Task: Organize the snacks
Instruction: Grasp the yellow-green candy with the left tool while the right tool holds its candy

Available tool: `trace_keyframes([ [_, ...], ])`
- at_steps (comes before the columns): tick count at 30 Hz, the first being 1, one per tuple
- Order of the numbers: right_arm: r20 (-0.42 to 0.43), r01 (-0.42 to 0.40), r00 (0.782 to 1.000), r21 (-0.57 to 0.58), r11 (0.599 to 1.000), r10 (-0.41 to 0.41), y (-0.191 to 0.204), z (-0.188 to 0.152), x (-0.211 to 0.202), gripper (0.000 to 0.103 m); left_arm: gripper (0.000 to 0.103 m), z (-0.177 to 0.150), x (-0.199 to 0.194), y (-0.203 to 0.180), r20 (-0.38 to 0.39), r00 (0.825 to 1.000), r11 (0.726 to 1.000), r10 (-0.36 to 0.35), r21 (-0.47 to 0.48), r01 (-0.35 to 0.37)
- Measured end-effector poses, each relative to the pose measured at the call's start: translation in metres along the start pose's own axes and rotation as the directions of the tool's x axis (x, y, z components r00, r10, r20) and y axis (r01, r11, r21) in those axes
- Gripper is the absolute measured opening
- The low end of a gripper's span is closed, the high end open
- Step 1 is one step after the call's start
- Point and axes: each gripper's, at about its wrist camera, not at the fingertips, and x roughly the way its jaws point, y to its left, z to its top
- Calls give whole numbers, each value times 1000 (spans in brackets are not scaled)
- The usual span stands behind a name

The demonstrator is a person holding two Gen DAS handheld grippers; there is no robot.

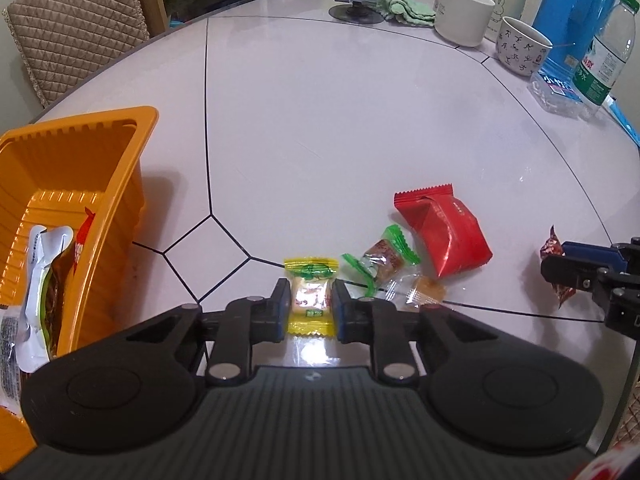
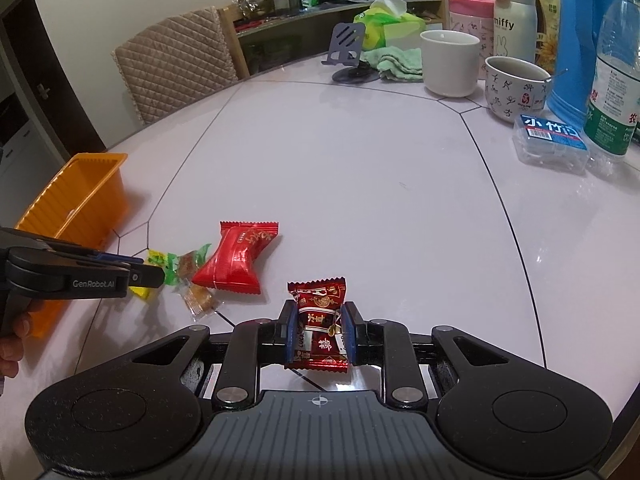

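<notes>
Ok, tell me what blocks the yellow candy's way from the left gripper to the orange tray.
Nothing visible does. The left gripper is shut on the yellow candy, and only bare table lies between it and the orange tray to the left.

We hold both tongs angled down toward the surface, the left tongs [image 1: 310, 300] clamped on a yellow-wrapped candy [image 1: 310, 298] and the right tongs [image 2: 320, 330] clamped on a dark red candy [image 2: 319, 326].

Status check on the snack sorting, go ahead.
Left gripper shut on yellow candy. Right gripper shut on dark red candy. Orange tray at left, path clear. Three snacks still loose, including red packet.
</notes>
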Motion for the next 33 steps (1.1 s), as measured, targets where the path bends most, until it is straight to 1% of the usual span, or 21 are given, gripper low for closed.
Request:
trace_keyframes([
  [9,20,-15,1000,-5,1000,15,6,2,-10,24,19,-3,-20,3,25,1000,1000,-18,-26,18],
  [17,46,-43,998,-21,999,43,19,5,-26,24,19,-13,-54,7,69,996,996,-51,-66,55],
  [24,62,-81,995,-46,996,84,38,5,-44,24,19,-29,-93,17,113,992,991,-63,-109,75],
  [33,55,-148,987,-97,984,153,75,-1,-65,24,19,-59,-143,38,156,987,984,-43,-166,69],
])
